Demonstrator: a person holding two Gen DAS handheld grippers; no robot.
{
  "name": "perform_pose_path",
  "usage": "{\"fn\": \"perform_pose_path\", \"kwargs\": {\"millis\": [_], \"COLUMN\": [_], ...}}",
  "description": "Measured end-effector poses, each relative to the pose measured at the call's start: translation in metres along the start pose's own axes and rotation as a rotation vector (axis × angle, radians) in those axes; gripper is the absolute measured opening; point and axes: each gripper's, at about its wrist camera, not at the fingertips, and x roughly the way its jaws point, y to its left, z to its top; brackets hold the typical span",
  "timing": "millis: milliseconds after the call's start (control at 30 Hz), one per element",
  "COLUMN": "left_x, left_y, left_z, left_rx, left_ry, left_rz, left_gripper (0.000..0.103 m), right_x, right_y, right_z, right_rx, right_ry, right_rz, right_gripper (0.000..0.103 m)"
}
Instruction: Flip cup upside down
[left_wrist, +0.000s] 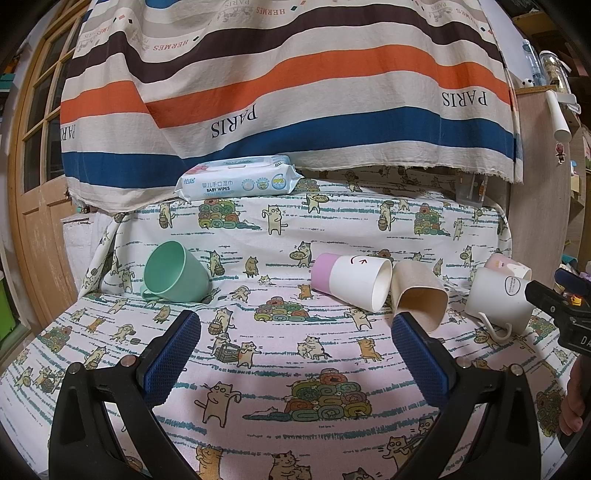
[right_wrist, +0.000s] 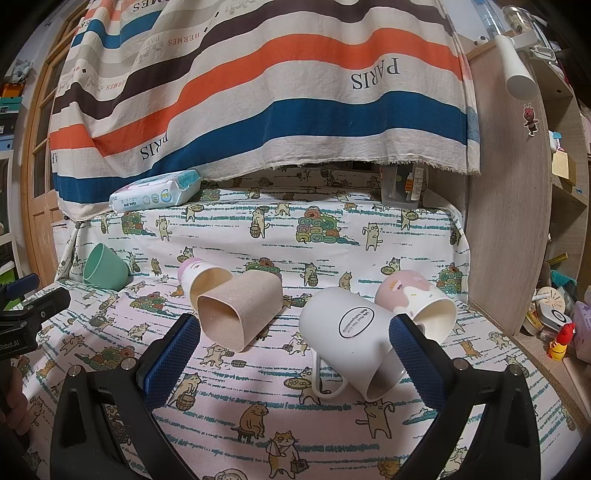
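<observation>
Several cups lie on their sides on the cat-print cloth. A green mug (left_wrist: 173, 273) (right_wrist: 105, 271) lies at the left. A pink-and-white cup (left_wrist: 351, 280) (right_wrist: 199, 275) and a beige square cup (left_wrist: 417, 295) (right_wrist: 240, 310) lie in the middle. A white mug with a handle (left_wrist: 498, 299) (right_wrist: 354, 336) and a pink-topped cup (left_wrist: 508, 264) (right_wrist: 417, 302) lie at the right. My left gripper (left_wrist: 295, 328) is open and empty, short of the cups. My right gripper (right_wrist: 295, 328) is open and empty, its right finger beside the white mug.
A pack of baby wipes (left_wrist: 236, 181) (right_wrist: 155, 194) lies at the back of the table under a hanging striped cloth (left_wrist: 295, 92). A wooden cabinet side (right_wrist: 509, 221) stands at the right, a wooden door (left_wrist: 33, 184) at the left.
</observation>
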Motion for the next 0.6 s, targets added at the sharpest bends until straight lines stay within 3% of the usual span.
{"fn": "perform_pose_path", "kwargs": {"millis": [600], "left_x": [0.0048], "left_y": [0.0013], "left_z": [-0.0039], "left_rx": [0.009], "left_ry": [0.027], "left_rz": [0.011], "left_gripper": [0.103], "right_x": [-0.0003], "right_y": [-0.0017], "right_z": [0.0002], "right_rx": [0.005], "right_ry": [0.001], "right_rz": [-0.009], "right_gripper": [0.103]}}
